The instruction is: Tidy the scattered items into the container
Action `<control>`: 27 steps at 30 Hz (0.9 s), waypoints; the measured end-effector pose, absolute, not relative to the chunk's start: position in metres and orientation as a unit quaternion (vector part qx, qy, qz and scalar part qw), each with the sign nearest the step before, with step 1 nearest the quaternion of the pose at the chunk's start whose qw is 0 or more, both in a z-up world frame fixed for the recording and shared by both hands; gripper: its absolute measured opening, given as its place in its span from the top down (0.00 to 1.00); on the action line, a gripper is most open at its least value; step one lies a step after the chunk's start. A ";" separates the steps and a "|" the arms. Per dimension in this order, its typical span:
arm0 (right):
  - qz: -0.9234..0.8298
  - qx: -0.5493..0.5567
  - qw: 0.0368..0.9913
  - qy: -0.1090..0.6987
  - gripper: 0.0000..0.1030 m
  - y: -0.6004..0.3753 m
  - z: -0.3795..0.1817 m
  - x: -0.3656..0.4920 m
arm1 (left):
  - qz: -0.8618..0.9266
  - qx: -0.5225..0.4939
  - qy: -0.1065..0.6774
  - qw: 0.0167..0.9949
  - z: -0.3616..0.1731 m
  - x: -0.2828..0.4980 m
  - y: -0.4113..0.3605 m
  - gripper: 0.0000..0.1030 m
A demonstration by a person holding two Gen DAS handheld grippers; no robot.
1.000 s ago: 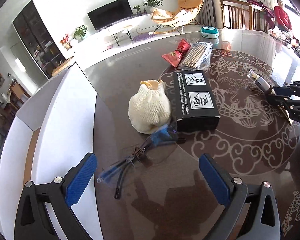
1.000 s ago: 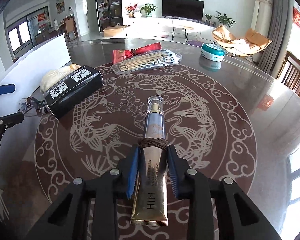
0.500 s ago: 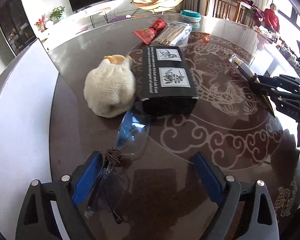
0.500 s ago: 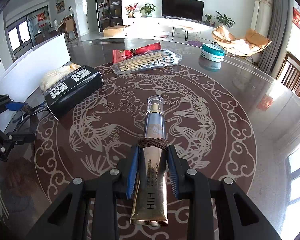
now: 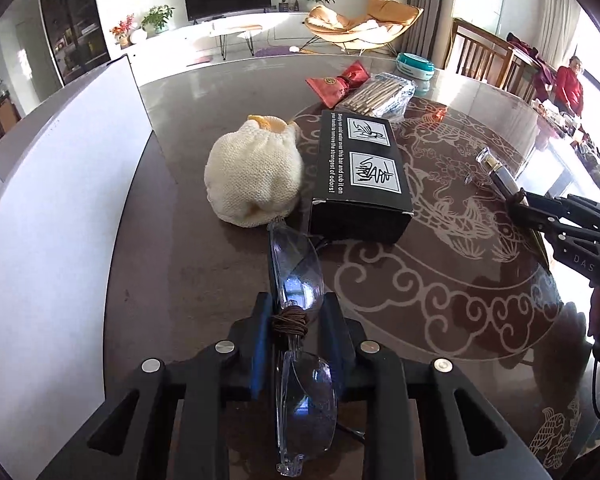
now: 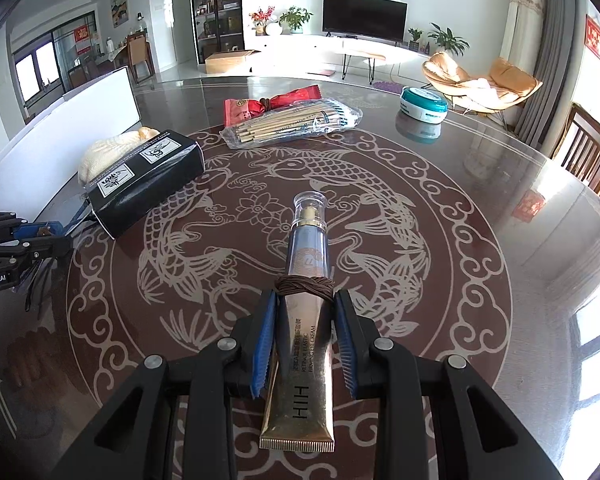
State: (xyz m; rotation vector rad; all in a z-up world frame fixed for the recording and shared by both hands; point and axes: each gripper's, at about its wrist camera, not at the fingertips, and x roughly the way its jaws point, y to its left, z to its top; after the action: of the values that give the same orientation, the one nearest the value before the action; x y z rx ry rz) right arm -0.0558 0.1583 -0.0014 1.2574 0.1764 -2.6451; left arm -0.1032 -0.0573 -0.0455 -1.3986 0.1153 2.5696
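Observation:
My left gripper [image 5: 294,320] is shut on clear safety glasses [image 5: 300,276] at their bridge, low over the table. My right gripper [image 6: 305,308] is shut on a gold and blue cream tube [image 6: 306,280] that points away from me; it also shows in the left wrist view [image 5: 500,178]. A white container [image 5: 52,216] stands along the table's left side. A cream knitted pouch [image 5: 256,178] and a black box [image 5: 360,172] lie just ahead of the glasses. The left gripper appears at the left edge of the right wrist view [image 6: 28,240].
A red pouch [image 6: 272,106], a bag of chopsticks [image 6: 296,122] and a teal round tin [image 6: 423,104] lie at the far side of the round patterned table [image 6: 380,208]. Chairs stand beyond the table on the right. A person in red [image 5: 570,86] sits far right.
My left gripper moved forward over the glasses and shut on them at the bridge. My right gripper stayed still, holding the cream tube.

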 end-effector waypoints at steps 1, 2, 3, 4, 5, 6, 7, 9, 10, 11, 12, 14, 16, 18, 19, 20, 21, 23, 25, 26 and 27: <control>-0.897 0.426 0.104 0.059 0.72 0.158 -0.001 -0.056 | 0.876 -0.473 0.018 0.096 -0.045 -0.102 -0.060 0.77; -0.897 0.426 0.104 0.058 0.72 0.159 -0.001 -0.056 | 0.878 -0.471 -0.004 0.083 -0.046 -0.100 -0.061 0.77; -0.897 0.426 0.105 0.057 0.72 0.159 -0.001 -0.056 | 0.881 -0.467 -0.022 0.069 -0.046 -0.097 -0.061 0.77; -0.897 0.427 0.105 0.057 0.72 0.159 -0.001 -0.056 | 0.885 -0.462 -0.033 0.054 -0.047 -0.094 -0.059 0.77; -0.897 0.427 0.105 0.057 0.72 0.159 -0.001 -0.056 | 0.888 -0.456 -0.035 0.043 -0.048 -0.091 -0.056 0.76; -0.897 0.427 0.105 0.057 0.72 0.159 -0.001 -0.056 | 0.891 -0.451 -0.030 0.033 -0.049 -0.090 -0.052 0.74; -0.897 0.427 0.105 0.057 0.72 0.159 -0.001 -0.056 | 0.894 -0.447 -0.022 0.027 -0.050 -0.088 -0.048 0.73; -0.897 0.426 0.104 0.057 0.72 0.159 -0.001 -0.056 | 0.897 -0.442 -0.005 0.028 -0.051 -0.085 -0.041 0.57; -0.897 0.426 0.104 0.058 0.72 0.159 -0.001 -0.056 | 0.896 -0.444 0.006 0.031 -0.051 -0.083 -0.037 0.45; -0.897 0.426 0.103 0.059 0.71 0.159 -0.001 -0.055 | 0.892 -0.451 0.019 0.026 -0.054 -0.082 -0.034 0.18; -0.897 0.426 0.103 0.059 0.71 0.158 -0.001 -0.055 | 0.892 -0.451 0.023 0.022 -0.056 -0.080 -0.034 0.09; -0.897 0.426 0.102 0.060 0.68 0.159 -0.001 -0.056 | 0.892 -0.451 0.015 0.026 -0.056 -0.078 -0.037 0.09; -0.897 0.426 0.101 0.059 0.68 0.159 -0.001 -0.056 | 0.890 -0.454 0.019 0.027 -0.056 -0.079 -0.037 0.06; -0.897 0.426 0.100 0.060 0.67 0.159 -0.001 -0.056 | 0.886 -0.461 0.025 0.038 -0.057 -0.082 -0.033 0.00; -0.897 0.426 0.099 0.061 0.67 0.159 -0.001 -0.056 | 0.886 -0.461 0.023 0.039 -0.058 -0.083 -0.034 0.00; -0.897 0.427 0.099 0.060 0.66 0.159 -0.001 -0.056 | 0.886 -0.461 0.023 0.039 -0.058 -0.083 -0.034 0.00; -0.897 0.427 0.099 0.058 0.66 0.160 -0.002 -0.056 | 0.886 -0.461 0.022 0.039 -0.058 -0.083 -0.034 0.00; -0.897 0.428 0.101 0.053 0.66 0.161 -0.001 -0.056 | 0.887 -0.460 0.021 0.039 -0.058 -0.083 -0.034 0.00; -0.897 0.428 0.102 0.051 0.65 0.162 -0.001 -0.056 | 0.887 -0.460 0.021 0.039 -0.058 -0.083 -0.034 0.00; -0.897 0.428 0.103 0.050 0.65 0.162 -0.001 -0.056 | 0.887 -0.459 0.021 0.039 -0.058 -0.083 -0.033 0.00; -0.897 0.428 0.103 0.049 0.65 0.163 -0.001 -0.057 | 0.887 -0.460 0.021 0.039 -0.058 -0.083 -0.034 0.00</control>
State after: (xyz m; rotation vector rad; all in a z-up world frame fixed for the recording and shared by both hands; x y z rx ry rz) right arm -0.0566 0.1625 -0.0015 1.2624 0.1446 -2.6459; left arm -0.0828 -0.0336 -0.0580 -1.4090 0.0641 2.7200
